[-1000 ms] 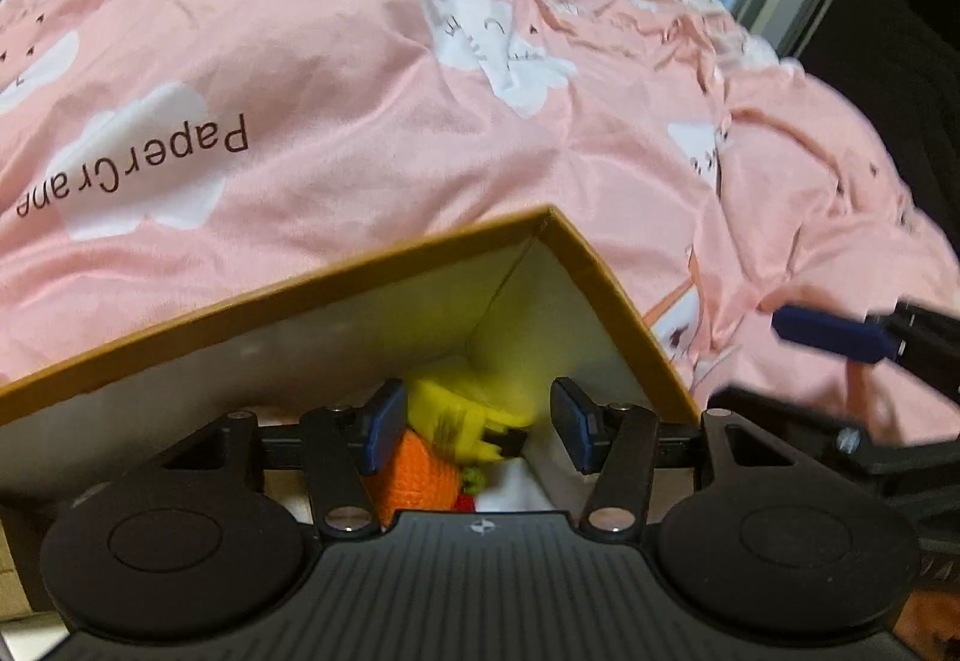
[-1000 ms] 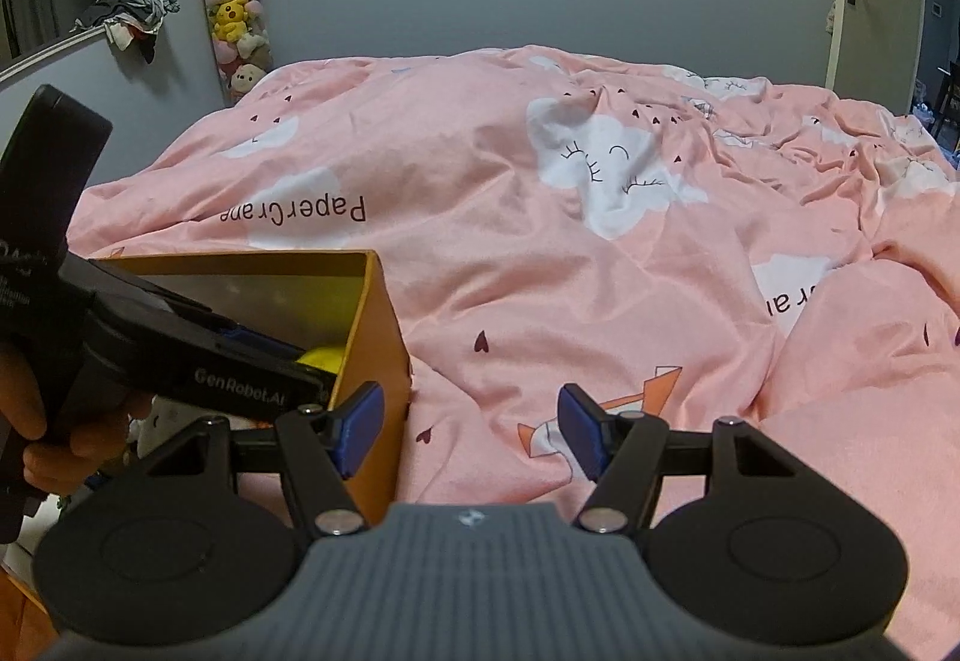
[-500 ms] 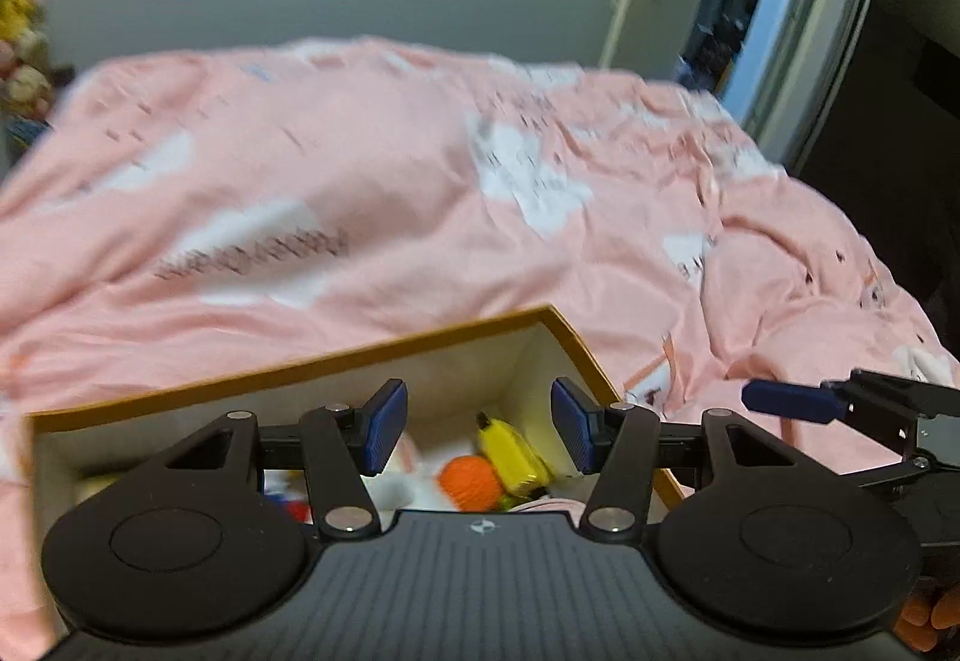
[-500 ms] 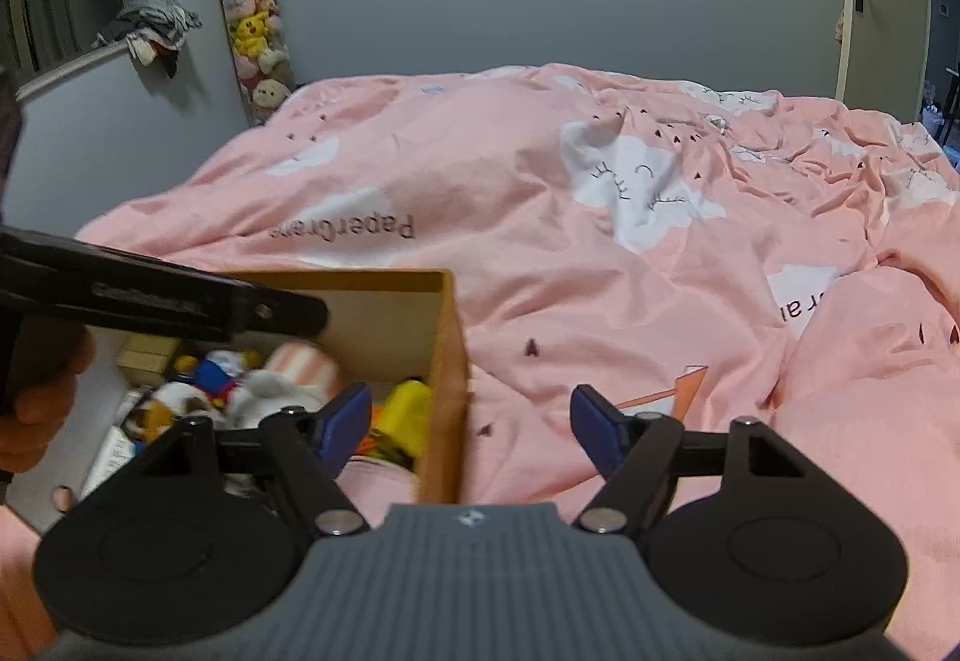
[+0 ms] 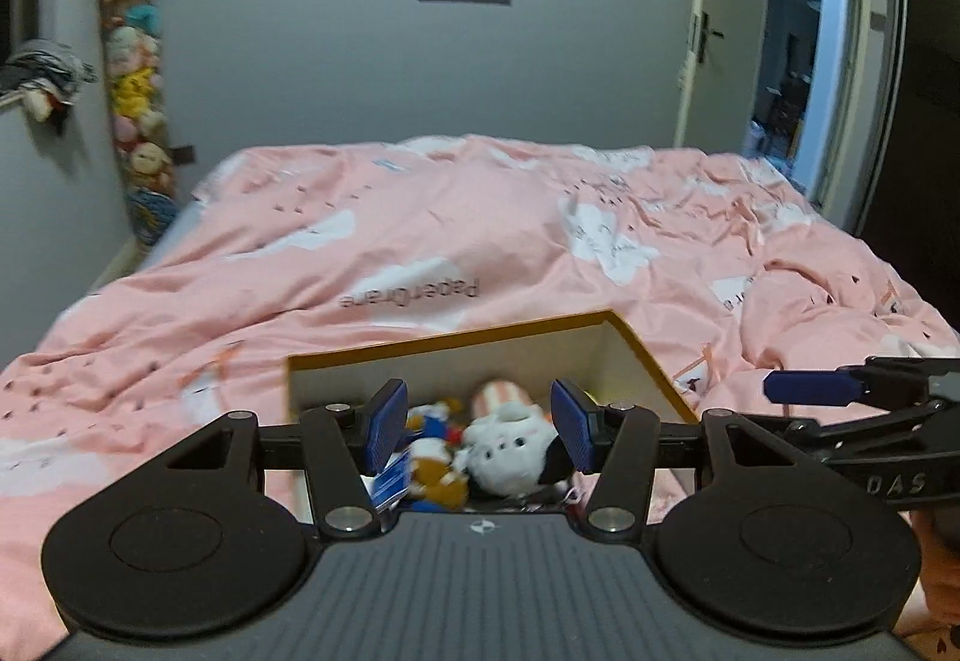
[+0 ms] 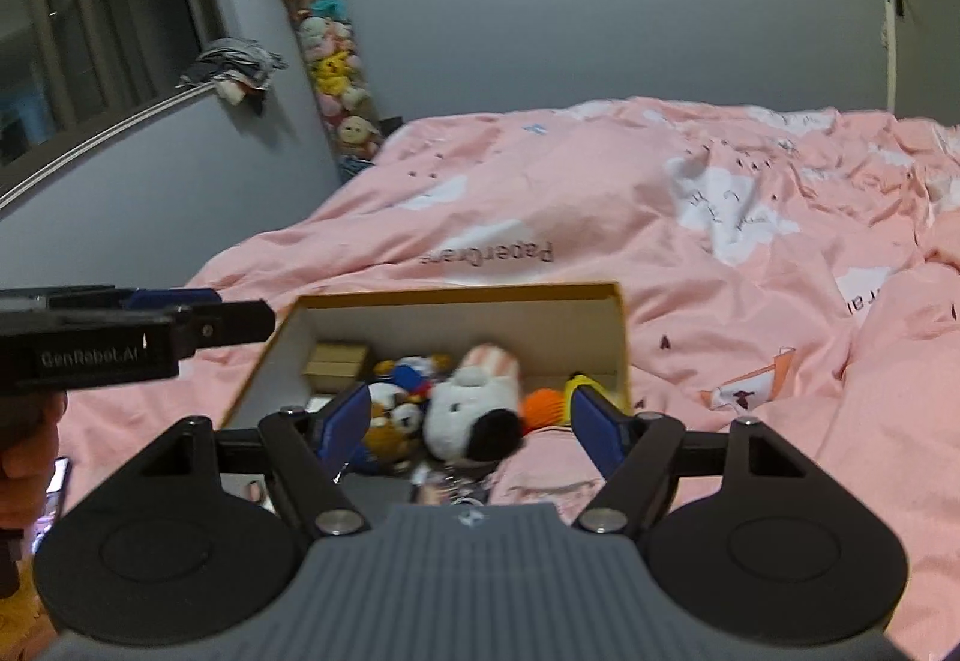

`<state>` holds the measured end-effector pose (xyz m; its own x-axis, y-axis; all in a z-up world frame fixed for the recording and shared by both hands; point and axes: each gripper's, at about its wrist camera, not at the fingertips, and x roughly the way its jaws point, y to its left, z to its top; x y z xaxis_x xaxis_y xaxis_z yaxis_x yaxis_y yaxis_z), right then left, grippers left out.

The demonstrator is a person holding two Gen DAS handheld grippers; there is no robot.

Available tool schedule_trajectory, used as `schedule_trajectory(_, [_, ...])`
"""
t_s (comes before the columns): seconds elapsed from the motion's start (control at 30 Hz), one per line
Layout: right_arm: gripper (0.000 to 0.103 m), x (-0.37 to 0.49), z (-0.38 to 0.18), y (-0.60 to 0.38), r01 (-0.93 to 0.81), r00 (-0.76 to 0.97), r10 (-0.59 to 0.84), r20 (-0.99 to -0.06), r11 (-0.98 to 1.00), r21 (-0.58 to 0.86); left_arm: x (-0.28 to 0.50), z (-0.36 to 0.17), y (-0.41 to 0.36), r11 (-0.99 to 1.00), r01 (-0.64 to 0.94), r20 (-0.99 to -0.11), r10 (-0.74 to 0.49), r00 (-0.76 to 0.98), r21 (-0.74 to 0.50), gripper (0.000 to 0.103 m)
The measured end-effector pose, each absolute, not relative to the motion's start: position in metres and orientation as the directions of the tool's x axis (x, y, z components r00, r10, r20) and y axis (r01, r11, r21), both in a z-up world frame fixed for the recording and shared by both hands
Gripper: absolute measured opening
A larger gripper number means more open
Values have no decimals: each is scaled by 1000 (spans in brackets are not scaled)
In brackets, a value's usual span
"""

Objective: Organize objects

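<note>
We see a big bed [image 6: 600, 193] with a pink quilt [image 5: 420, 241] on it. An open cardboard box [image 6: 456, 292] with a brown rim sits on the quilt, near us. The toys are inside the box.

The biggest toy is a white plush animal [image 6: 462, 397] with a pink striped end. It looks soft and light. We think it would squash when pinched, so the fat middle is the best place to take hold. Beside it sits a small plush with blue and white on it [image 6: 399, 391], soft too. An orange ball [image 6: 543, 404] and a yellow toy [image 6: 579, 382] lie in the right corner of the box. The ball looks knitted, so it should not slip much. A small tan box [image 6: 336, 361] sits in the left corner. It looks stiff, so we would take it by its flat sides.

Our left tool [image 5: 477, 424] is spread wide with nothing in it. Our right tool [image 6: 471, 424] has just been opening, and nothing is between its blue pads. Both are above the box and touch no toy.
</note>
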<state>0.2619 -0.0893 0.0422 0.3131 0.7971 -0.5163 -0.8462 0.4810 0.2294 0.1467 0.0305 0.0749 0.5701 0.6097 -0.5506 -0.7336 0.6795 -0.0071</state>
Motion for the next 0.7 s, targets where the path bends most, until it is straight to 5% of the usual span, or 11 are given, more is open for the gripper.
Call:
schedule_trajectory(0.1, [86,241,51,-97,-863,303,819,-487,453,226,126,77,14,642,-767,-511,663,547,13,63])
schedule_trajectory(0.37, [92,203,54,-110,-867,313,814,-490,455,202,103,61,-19,565,-822,-469,746,472,71,68])
schedule_trajectory(0.7, [98,187,33,-117,-853,381,757,-531,510,115,103,30,-29,537,-843,-536,719,441,27,71])
